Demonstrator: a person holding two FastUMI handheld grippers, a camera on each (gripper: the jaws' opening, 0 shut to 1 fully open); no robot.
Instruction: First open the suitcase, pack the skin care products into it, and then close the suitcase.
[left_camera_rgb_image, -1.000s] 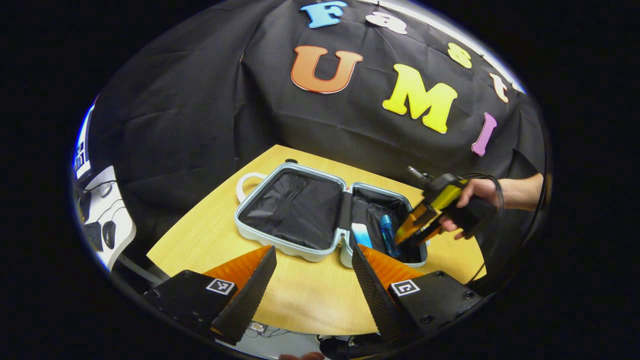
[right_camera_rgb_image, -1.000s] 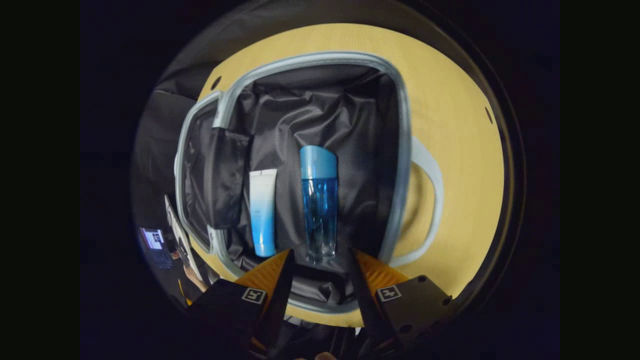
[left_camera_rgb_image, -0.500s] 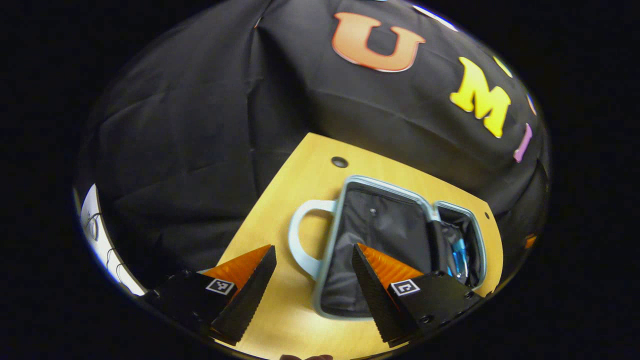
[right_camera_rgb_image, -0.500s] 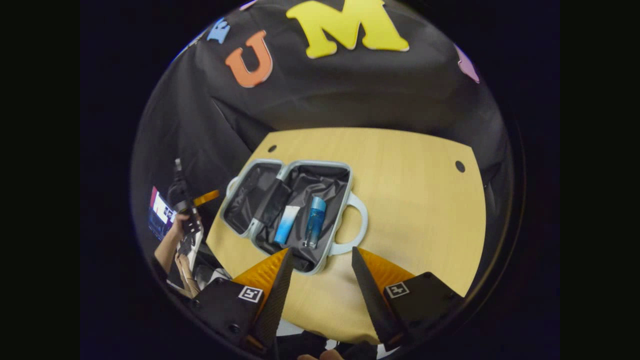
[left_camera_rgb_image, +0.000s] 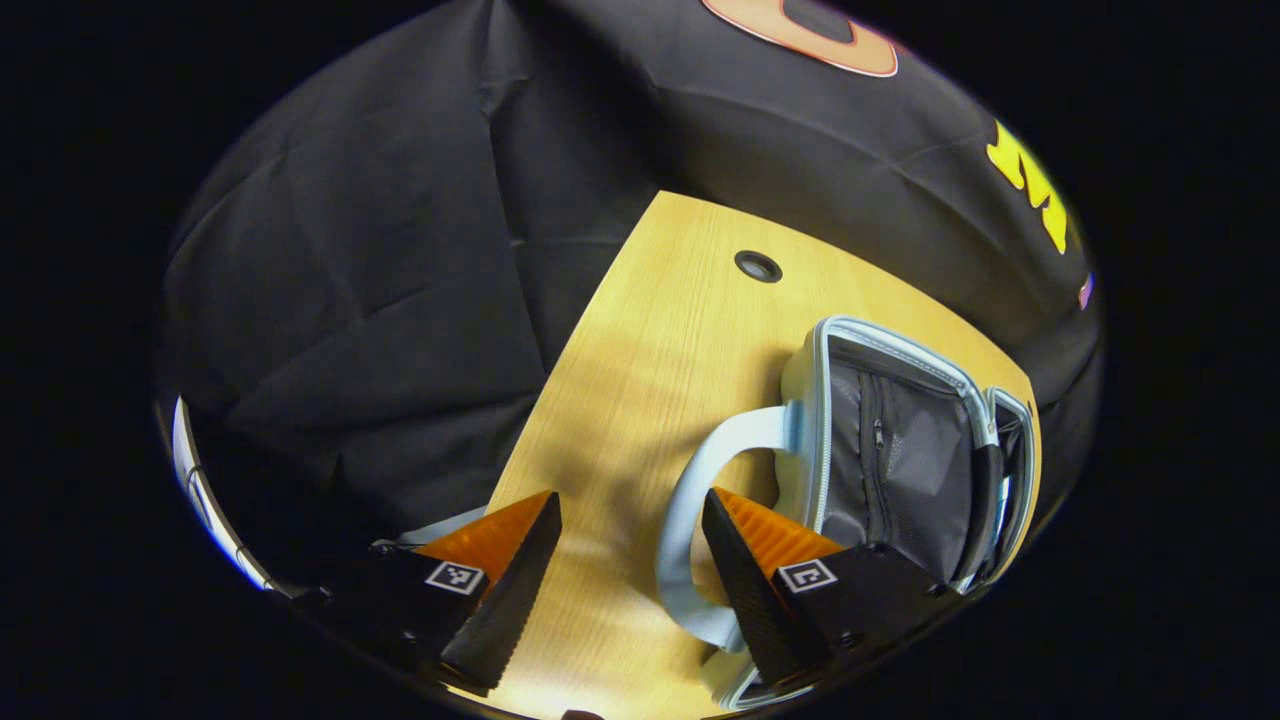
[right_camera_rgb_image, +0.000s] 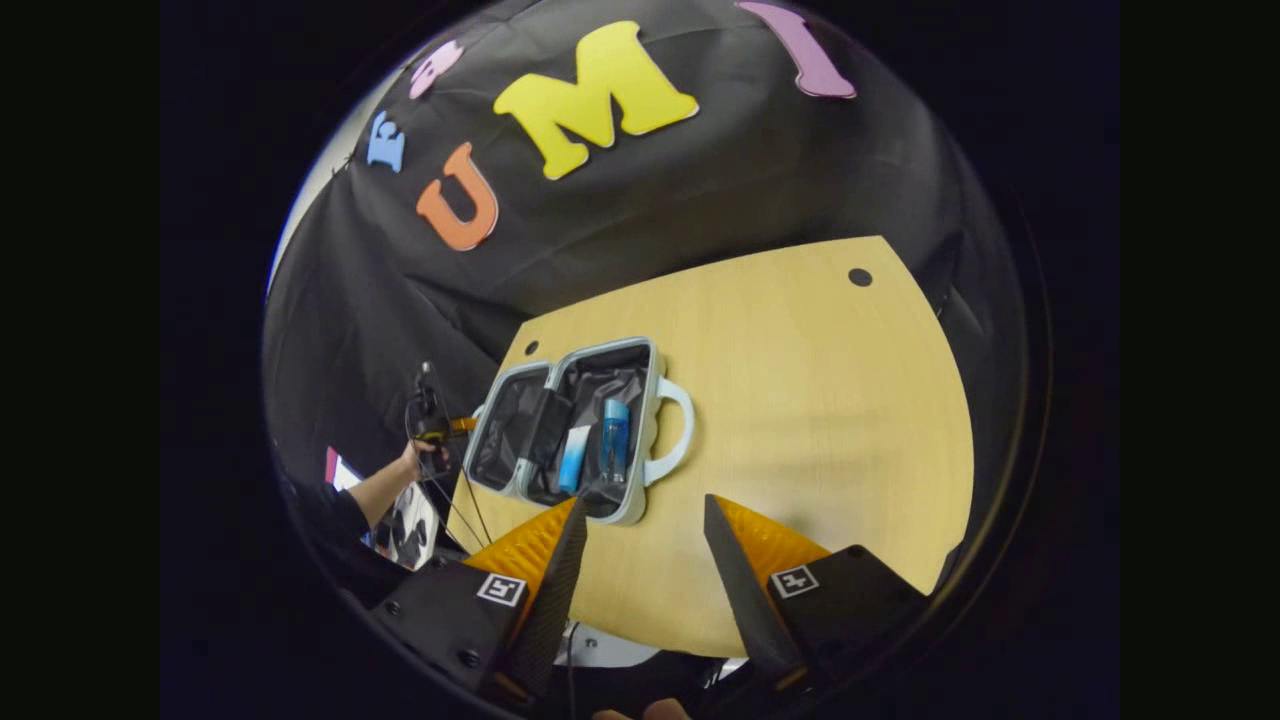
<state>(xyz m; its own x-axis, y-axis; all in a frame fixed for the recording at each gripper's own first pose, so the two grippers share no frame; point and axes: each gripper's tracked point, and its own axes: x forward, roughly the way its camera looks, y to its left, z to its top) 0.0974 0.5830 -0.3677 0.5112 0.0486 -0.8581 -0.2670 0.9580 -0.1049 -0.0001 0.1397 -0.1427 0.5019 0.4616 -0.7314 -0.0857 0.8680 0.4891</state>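
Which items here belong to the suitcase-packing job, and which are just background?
Part of the job:
- suitcase, lying open on the table
- white-blue tube, inside it
- blue bottle, beside the tube
- left tongs, open, at the suitcase handle
- right tongs, open, empty

Just there:
- table
- black cloth wall

One open suitcase (right_camera_rgb_image: 560, 430) on one wooden table (right_camera_rgb_image: 800, 400); inside, one white-blue tube (right_camera_rgb_image: 573, 459) and one blue bottle (right_camera_rgb_image: 613, 440); two grippers.
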